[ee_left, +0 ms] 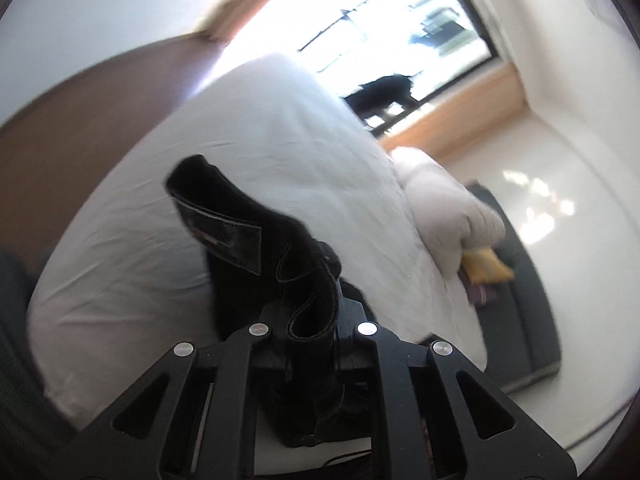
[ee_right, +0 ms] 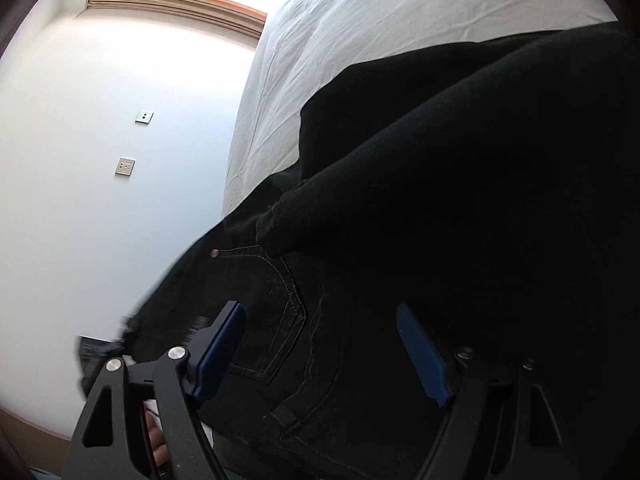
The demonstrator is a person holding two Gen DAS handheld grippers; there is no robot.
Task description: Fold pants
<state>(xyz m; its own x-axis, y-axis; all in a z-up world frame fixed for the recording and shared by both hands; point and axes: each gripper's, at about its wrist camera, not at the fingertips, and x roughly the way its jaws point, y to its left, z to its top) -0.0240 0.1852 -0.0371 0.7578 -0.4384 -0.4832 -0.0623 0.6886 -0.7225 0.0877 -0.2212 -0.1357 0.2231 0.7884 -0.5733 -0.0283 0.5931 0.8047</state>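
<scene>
My left gripper (ee_left: 310, 320) is closed tight on the waistband of the pants (ee_left: 256, 236); the cloth with its leather patch stands up between the jaws and is lifted above the bed (ee_left: 132, 240). My right gripper (ee_right: 320, 344) has its jaws wide apart, and the blue pads (ee_right: 420, 356) stand on both sides of the seat of the pants, near the back pocket (ee_right: 288, 320); I cannot tell if they touch the cloth, and they do not grip it. In the right view the pants lie in a dark heap on the white bed, one part thrown over another; the edges do not look lined up.

I judge the folding is at an early step; one end is taken and raised, the other hand has not yet taken hold; the legs still must be laid together, smoothed and folded over. No container shows here; beyond the bed I see only a pillow (ee_left: 444, 208), a wall (ee_right: 100, 160) and a window (ee_left: 400, 40).
</scene>
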